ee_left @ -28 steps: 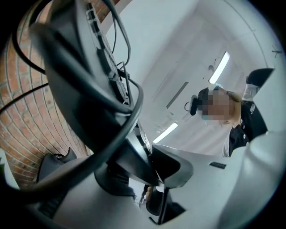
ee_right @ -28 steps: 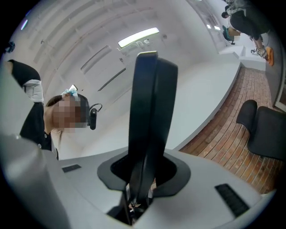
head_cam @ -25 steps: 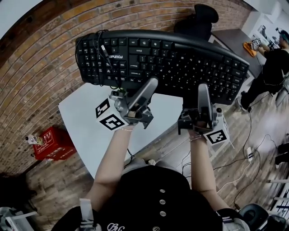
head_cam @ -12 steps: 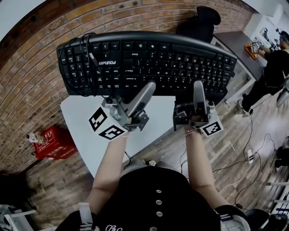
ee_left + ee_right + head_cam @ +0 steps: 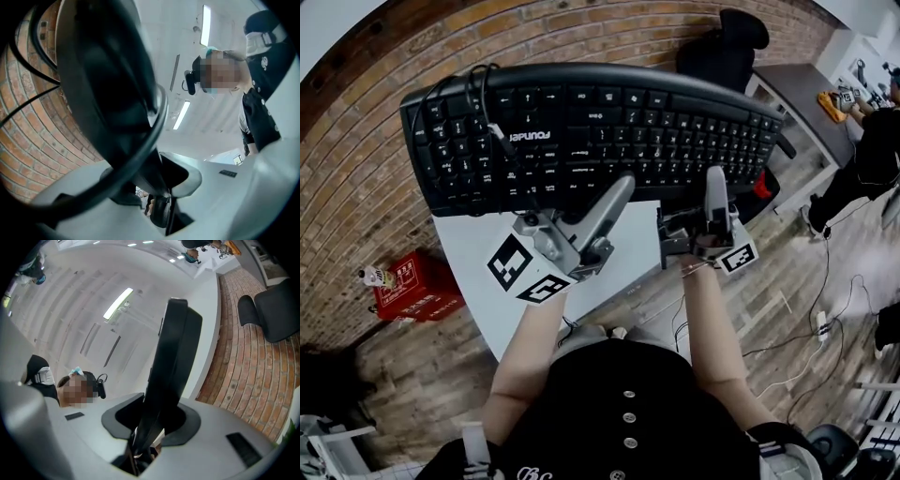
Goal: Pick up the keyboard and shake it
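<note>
1. Head view: the left tongs are clamped on the near long edge of a black keyboard, about midway along it. The jaws stand only partly apart, held there by the edge's thickness.
2. The right tongs grip the same near edge further right. Their jaws have just been opening a little, but the right gripper view shows the keyboard's thin edge between them and no gap at the pads.
3. The keyboard is in the air, tipped up with its keys facing the person. It runs left to right above and beyond a white table.
4. Both grips sit from the middle rightward, so the left end sticks out well past the left tongs, unsupported.
5. A black cable loops over the keys at the left end. In the left gripper view it passes close beside the jaws.
6. Handling, as a judgement: the keyboard looks light and stiff, a smooth plastic shell with a thin rim.
   - It could slip or twist in the pads during a shake, most likely at the free left end.
   - The near rim is the sensible hold. Pressing on the keys would be less secure.
   - The loose cable may swing.
</note>
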A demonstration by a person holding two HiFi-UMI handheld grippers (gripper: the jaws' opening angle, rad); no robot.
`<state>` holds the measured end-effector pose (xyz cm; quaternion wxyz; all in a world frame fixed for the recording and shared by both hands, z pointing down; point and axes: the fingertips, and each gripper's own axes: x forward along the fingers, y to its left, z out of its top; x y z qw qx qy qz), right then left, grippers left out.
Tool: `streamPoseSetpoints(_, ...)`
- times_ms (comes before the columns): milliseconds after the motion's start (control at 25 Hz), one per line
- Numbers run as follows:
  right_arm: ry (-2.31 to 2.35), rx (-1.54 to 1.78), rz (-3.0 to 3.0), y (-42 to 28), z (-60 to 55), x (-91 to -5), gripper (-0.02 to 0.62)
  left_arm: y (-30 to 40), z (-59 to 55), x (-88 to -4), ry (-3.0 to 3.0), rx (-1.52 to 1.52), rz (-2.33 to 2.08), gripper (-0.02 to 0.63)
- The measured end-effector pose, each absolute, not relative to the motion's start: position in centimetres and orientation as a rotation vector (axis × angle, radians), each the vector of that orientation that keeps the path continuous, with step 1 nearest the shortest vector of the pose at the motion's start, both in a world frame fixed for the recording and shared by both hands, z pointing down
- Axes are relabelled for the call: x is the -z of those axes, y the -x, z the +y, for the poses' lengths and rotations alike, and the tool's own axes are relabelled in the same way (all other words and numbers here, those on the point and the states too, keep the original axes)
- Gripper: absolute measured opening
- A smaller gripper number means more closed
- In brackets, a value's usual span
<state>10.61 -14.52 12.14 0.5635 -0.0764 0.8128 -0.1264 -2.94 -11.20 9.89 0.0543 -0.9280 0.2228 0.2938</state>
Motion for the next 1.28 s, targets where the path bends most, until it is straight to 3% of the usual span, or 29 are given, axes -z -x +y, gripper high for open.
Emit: streamPoseSetpoints(1280, 0.31, 0.372, 1.942, -10.3, -13.7, -14.5, 0.109, 3.6, -11.5, -13.1, 2.965, -1.072, 0.699, 0.121)
